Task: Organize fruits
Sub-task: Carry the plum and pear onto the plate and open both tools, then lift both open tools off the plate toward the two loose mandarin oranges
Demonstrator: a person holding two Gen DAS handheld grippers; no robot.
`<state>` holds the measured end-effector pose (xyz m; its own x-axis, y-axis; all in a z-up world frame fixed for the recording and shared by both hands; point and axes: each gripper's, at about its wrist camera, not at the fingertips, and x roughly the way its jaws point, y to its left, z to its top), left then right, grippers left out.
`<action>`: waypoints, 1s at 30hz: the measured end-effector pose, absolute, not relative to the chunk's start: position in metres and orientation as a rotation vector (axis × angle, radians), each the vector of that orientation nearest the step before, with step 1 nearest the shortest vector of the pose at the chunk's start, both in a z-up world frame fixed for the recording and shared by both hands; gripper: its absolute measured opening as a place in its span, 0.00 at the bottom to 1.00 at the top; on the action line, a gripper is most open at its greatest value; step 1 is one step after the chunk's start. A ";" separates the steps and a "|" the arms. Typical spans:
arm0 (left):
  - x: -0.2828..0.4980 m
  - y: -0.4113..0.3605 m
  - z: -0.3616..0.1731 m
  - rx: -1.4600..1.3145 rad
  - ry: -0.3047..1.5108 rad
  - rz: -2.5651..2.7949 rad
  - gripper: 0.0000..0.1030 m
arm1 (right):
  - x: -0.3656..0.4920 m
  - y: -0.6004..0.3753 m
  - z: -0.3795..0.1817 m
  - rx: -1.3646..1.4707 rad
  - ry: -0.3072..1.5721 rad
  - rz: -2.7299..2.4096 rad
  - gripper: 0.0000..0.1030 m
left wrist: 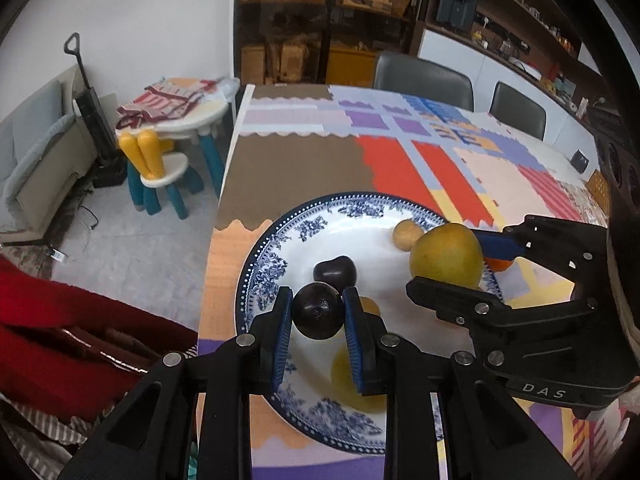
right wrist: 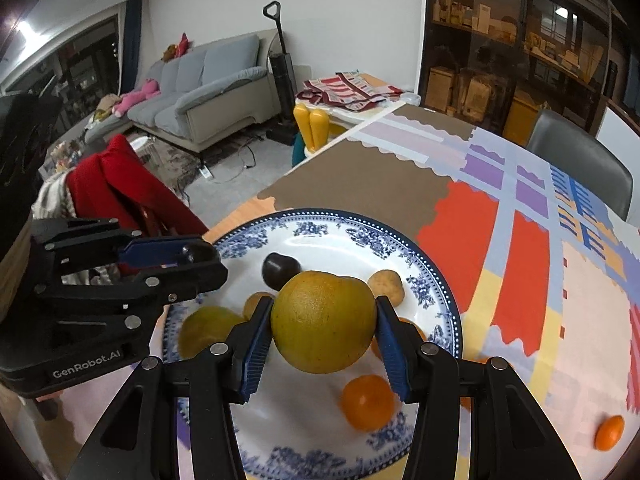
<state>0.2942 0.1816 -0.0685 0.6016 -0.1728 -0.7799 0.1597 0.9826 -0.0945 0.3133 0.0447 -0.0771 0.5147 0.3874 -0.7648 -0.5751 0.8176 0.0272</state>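
Left gripper (left wrist: 318, 314): your blue pads are clamped on a dark plum (left wrist: 318, 311), held just above the near part of the plate.
Right gripper (right wrist: 322, 330): your pads are squeezed against both sides of a large yellow-green citrus (right wrist: 323, 322), lifted over the middle of the plate; you see the same gripper (left wrist: 472, 264) from the left camera, coming in from the right.
Plate (left wrist: 280, 236): blue-and-white patterned, sitting near the table's left edge on the patchwork tablecloth (left wrist: 304, 160).
Second plum (left wrist: 335, 270): lies on the plate right behind the one you hold, close to it; whether they touch cannot be told.
Small tan fruit (right wrist: 385, 282): rests on the plate's far right side, just behind your held citrus.
Yellow fruit (right wrist: 208, 330): lies on the plate near its left, partly hidden by your right gripper's left finger.
Orange (right wrist: 368, 402): lies on the plate below the lifted citrus, near the right finger.
Other small orange fruits: more peek out beside both fingers, too covered to count.
Stray orange (right wrist: 610, 432): off the plate on the cloth, well apart to your right.
Crowding: your two grippers sit close together over the same plate.
Surroundings: grey chair (left wrist: 424, 80) at the far side, red garment (right wrist: 132, 192) over a chair at your left.
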 end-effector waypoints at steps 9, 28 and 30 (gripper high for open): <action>0.308 0.177 -0.082 0.020 0.965 -0.188 0.25 | 0.323 0.046 -0.089 -0.249 0.886 0.572 0.49; 0.273 0.164 -0.043 0.067 0.911 -0.074 0.50 | 0.297 0.019 -0.055 -0.258 0.796 0.503 0.64; 0.266 0.159 -0.035 0.061 0.896 -0.075 0.52 | 0.288 0.012 -0.046 -0.260 0.769 0.492 0.64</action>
